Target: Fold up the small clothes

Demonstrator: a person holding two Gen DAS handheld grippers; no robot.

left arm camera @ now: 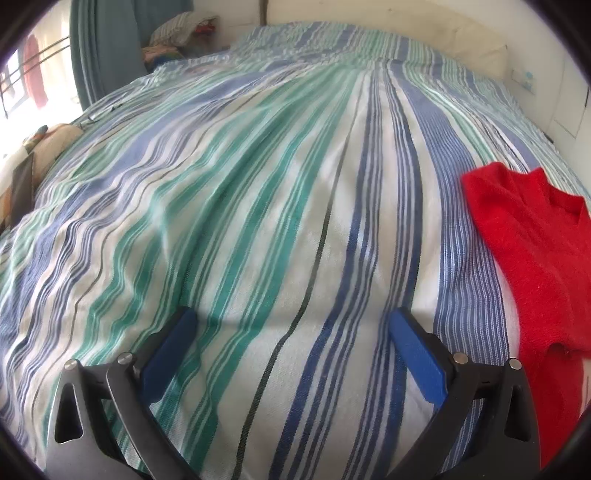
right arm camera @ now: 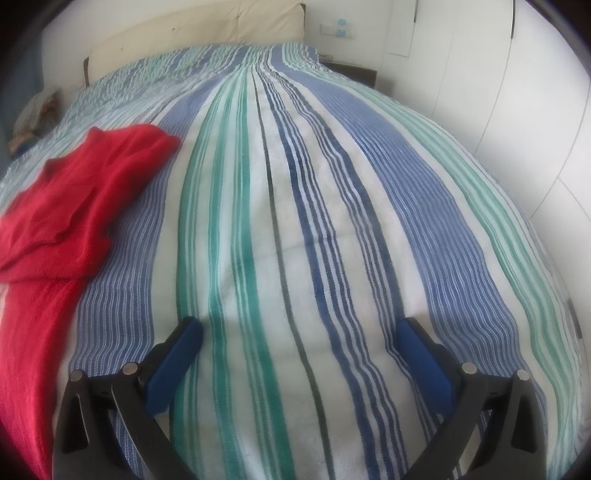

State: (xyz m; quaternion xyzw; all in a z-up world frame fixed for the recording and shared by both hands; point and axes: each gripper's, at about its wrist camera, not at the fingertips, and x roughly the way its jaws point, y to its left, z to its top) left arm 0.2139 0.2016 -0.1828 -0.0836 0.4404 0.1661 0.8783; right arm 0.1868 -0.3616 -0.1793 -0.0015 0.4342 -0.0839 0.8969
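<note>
Bed point(left arm camera: 280, 206) lying under a striped blue, green and white cover point(right arm camera: 295, 236) running up toward a cream headboard point(right arm camera: 207, 33), red knit garment point(left arm camera: 532, 251) resting crumpled on the cover, a part of it lying folded over itself

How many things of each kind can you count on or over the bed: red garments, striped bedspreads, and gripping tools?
Red garment: 1
Striped bedspread: 1
Gripping tools: 2, the left tool and the right tool, both open and empty
Total: 4
</note>
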